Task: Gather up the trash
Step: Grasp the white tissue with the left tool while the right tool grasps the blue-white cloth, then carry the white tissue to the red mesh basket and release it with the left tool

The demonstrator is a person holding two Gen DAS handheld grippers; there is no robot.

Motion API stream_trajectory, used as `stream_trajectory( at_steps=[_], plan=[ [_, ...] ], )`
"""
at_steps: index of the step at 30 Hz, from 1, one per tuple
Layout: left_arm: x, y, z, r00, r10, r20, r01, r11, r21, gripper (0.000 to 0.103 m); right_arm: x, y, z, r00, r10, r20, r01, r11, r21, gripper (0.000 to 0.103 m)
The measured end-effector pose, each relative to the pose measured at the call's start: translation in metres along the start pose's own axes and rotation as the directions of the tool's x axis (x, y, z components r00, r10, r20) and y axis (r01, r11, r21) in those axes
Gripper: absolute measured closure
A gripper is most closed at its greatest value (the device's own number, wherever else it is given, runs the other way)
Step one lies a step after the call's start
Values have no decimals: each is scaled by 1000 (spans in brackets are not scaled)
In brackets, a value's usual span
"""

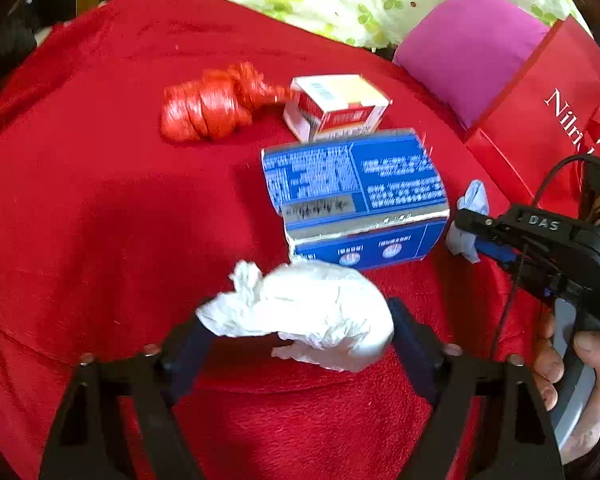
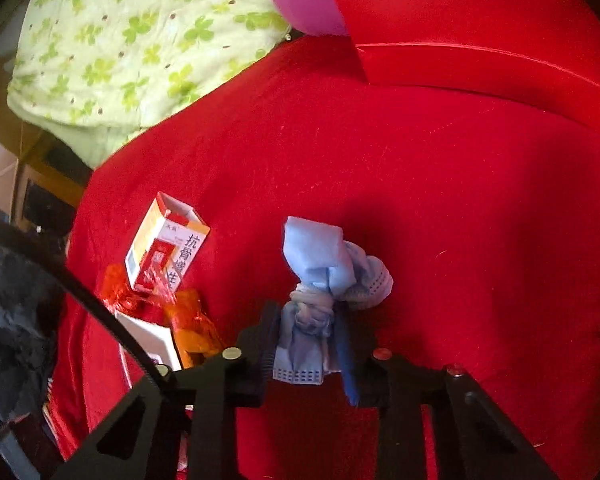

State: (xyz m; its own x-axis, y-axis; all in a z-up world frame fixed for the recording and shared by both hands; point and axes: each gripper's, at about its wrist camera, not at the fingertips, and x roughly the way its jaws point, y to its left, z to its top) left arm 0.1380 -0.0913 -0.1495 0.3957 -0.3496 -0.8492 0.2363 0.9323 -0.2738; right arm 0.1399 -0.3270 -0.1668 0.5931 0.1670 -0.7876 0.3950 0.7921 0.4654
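Item 1: my left tool (image 1: pixel 296 328) clamps a crumpled tissue (image 1: pixel 300 312), lifted for bagging. Item 2: my right tool (image 2: pixel 308 344) grips a knotted mask (image 2: pixel 324 272), near the red bag (image 1: pixel 540 120). 2 boxes wait on the red blanket (image 1: pixel 100 200).

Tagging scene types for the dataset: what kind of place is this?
Likely a bedroom, working on a bed or sofa: soft red blanket as the surface, a clover-print quilt bunched behind it, and a pink pillow beside a red shopping bag.

L gripper (image 1: pixel 296 332) jaws clamp white tissue wad (image 1: pixel 304 312) w/ blue carton (image 1: pixel 354 200) behind.
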Motion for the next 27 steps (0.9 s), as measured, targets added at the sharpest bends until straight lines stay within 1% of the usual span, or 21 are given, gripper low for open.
stream_trajectory(
  at_steps=[1,2,3,4,5,6,9,12,16,19,22,26,27],
  plan=[
    [2,1,-1,1000,-6,-6,6,1000,-6,46,-4,2,0,1000,11,14,-11,1000,-8,77],
    [2,1,-3,1000,-1,-5,1,1000,-6,54,-11,4,0,999,21,36,-20,1000,-21,77],
    [0,2,-4,1000,3,4,-3,1000,-4,59,-16,6,0,998,26,52,-24,999,-34,77],
    [-2,3,-5,1000,-6,6,6,1000,-8,69,-23,8,0,997,32,72,-29,998,-49,77],
    [-5,4,-6,1000,-22,3,22,1000,-19,71,-29,10,-1,995,41,88,-36,997,-62,77],
    [-9,6,-8,999,-31,6,31,999,-30,71,-37,12,-3,993,55,108,-47,996,-77,77],
    [-26,7,-16,999,-26,41,27,999,-31,73,-60,16,-6,982,95,166,-76,991,-114,77],
    [-49,8,-27,997,-17,72,20,999,-34,74,-87,21,-13,964,151,221,-116,980,-162,77],
    [-88,3,-39,991,8,137,-5,1000,-24,74,-115,27,-28,944,208,257,-153,964,-216,77],
    [-123,-5,-48,980,31,198,-31,1000,-6,74,-138,32,-43,924,240,297,-162,950,-266,77],
    [-155,-19,-52,966,57,253,-65,998,25,74,-160,37,-62,897,299,325,-201,932,-302,77],
    [-194,-44,-57,937,86,338,-123,988,91,74,-196,38,-95,864,361,349,-246,910,-333,77],
    [-202,-49,-58,931,86,354,-130,986,104,74,-203,37,-102,859,374,349,-256,905,-339,77]
  ],
)
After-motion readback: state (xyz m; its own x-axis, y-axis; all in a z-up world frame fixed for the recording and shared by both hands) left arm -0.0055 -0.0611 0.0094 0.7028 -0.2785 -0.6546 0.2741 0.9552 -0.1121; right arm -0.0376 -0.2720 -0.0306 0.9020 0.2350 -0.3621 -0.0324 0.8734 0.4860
